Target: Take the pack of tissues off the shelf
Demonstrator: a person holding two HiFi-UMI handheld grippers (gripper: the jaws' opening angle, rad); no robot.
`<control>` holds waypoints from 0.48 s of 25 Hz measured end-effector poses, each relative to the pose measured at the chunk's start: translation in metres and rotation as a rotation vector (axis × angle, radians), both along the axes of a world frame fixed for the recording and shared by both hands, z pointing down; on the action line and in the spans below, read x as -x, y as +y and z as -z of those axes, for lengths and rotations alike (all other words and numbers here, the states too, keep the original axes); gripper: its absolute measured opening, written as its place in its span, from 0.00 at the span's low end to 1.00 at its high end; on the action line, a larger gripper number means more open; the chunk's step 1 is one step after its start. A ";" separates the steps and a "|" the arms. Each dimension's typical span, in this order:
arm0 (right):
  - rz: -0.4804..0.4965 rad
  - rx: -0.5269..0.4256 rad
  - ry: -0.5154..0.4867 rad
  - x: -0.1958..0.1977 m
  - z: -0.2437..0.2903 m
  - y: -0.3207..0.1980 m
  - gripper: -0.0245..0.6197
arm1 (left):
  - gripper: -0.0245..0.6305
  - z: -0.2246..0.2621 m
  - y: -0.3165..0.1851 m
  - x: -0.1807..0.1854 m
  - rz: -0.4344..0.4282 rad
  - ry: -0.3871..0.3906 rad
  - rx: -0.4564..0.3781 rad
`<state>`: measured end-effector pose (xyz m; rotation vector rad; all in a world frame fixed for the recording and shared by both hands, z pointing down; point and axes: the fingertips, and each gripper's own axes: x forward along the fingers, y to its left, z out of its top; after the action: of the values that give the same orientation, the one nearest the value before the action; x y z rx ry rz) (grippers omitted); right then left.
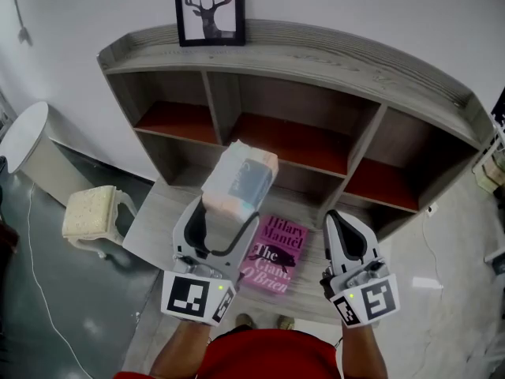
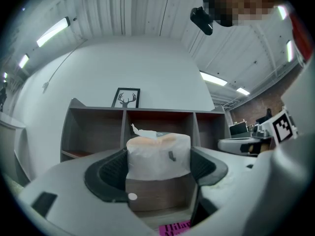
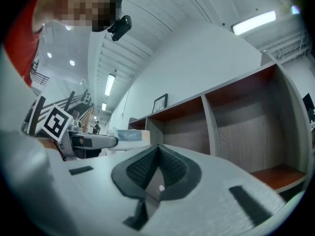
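The pack of tissues [image 1: 241,180], white with a bluish label, is held up in front of the shelf [image 1: 331,61], outside its compartments. My left gripper [image 1: 229,215] is shut on it, one pad on each side. In the left gripper view the pack [image 2: 158,156] fills the gap between the dark pads [image 2: 110,173], and a bit of tissue sticks up from its top. My right gripper [image 1: 338,219] is shut and empty, to the right of the pack. Its pads [image 3: 172,166] meet in the right gripper view.
A pink book [image 1: 276,255] lies on the wooden table [image 1: 154,219] below the grippers. The shelf's red-floored compartments [image 1: 296,140] look bare. A framed deer picture [image 1: 209,10] stands on top. A cushioned stool [image 1: 91,212] and a white round table [image 1: 20,133] are at the left.
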<state>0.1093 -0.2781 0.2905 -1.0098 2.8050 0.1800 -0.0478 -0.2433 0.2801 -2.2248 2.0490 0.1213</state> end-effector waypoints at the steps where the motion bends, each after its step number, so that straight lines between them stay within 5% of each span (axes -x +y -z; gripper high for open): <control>1: -0.004 -0.004 0.004 -0.001 0.000 0.000 0.05 | 0.60 0.000 0.001 0.001 0.003 0.002 0.002; 12: -0.022 -0.031 0.038 0.002 0.001 0.010 0.05 | 0.60 0.002 0.003 0.001 -0.016 -0.004 -0.006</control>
<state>0.1076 -0.2678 0.2895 -1.0408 2.8172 0.2473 -0.0492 -0.2407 0.2778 -2.2367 2.0266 0.1241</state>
